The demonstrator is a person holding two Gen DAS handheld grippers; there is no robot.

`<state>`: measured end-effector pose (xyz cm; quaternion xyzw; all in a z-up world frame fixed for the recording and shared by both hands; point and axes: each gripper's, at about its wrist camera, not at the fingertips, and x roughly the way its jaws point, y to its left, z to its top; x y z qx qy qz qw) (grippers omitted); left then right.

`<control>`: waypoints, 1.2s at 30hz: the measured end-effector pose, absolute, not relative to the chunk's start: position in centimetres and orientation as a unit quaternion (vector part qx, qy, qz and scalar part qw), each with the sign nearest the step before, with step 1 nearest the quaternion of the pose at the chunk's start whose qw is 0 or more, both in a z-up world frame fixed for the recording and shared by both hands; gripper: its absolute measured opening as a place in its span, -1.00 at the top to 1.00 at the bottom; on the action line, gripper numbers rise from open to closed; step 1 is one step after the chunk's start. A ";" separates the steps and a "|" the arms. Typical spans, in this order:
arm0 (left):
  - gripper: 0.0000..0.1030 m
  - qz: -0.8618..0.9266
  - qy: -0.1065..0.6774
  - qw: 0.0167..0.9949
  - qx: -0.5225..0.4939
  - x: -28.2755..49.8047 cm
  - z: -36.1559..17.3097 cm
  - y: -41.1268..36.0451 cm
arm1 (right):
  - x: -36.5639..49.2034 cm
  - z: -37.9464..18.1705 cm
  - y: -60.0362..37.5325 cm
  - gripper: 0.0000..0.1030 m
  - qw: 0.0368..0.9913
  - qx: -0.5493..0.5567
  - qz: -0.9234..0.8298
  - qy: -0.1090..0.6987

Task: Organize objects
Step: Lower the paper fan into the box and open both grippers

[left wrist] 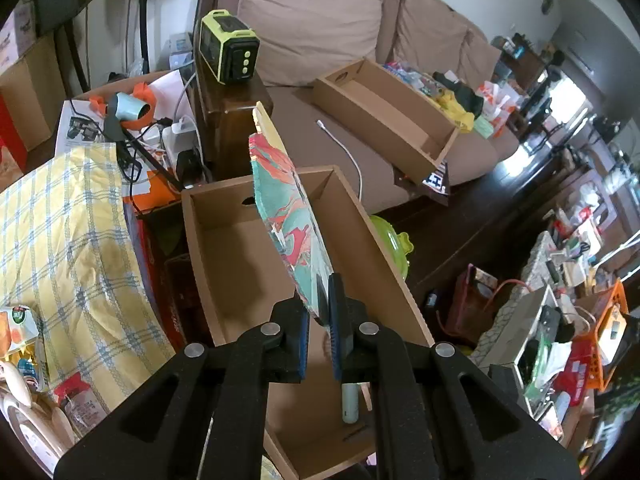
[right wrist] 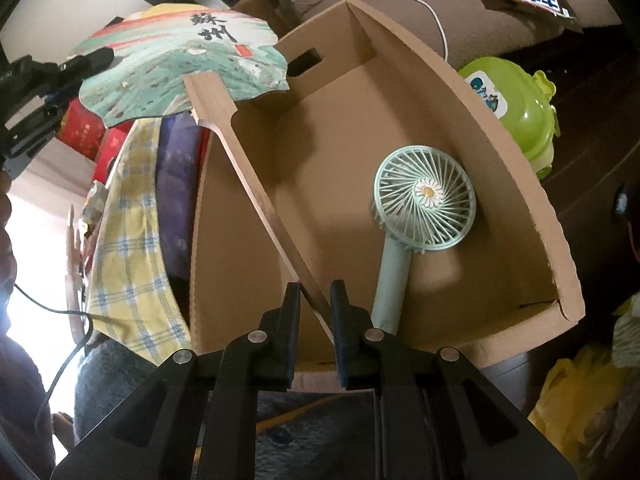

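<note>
— Two tongs, one flat paddle fan (right wrist: 184,68)?
— Yes. Left tongs (left wrist: 320,320) pinch its scalloped, marbled paper edge; right tongs (right wrist: 315,312) pinch its flat wooden handle (right wrist: 256,200).
— Where is it?
— Over the open corrugated cardboard box (right wrist: 520,184). A ribbed mint handheld electric fan (right wrist: 424,200) lies inside, just right of the right tongs.

The paper fan (right wrist: 182,68) hangs above the box (right wrist: 532,216); the electric fan (right wrist: 424,200) lies inside, toward its right wall.
</note>
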<state>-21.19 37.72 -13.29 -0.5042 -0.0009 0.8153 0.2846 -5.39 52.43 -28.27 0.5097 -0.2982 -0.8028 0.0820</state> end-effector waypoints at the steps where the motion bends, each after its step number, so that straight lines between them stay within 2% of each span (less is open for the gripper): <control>1: 0.84 0.815 -0.002 0.285 -0.505 -21.3 -13.3 37.8 | -5.3 -28.3 52.4 0.75 0.082 0.510 -0.803 -0.298; 9: 0.85 0.805 0.003 0.276 -0.526 -22.6 -14.5 39.7 | -5.4 -28.3 52.5 0.77 0.079 0.509 -0.803 -0.299; 13: 0.85 0.792 0.002 0.274 -0.545 -23.2 -15.8 41.5 | -5.4 -28.4 53.1 0.88 0.072 0.504 -0.803 -0.309; 17: 0.92 0.781 0.010 0.281 -0.557 -22.8 -17.3 42.6 | -5.2 -28.4 53.8 0.89 0.055 0.505 -0.806 -0.305; 36: 0.92 0.771 0.032 0.244 -0.587 -22.7 -19.6 40.9 | -5.2 -28.3 54.2 0.84 0.049 0.502 -0.803 -0.318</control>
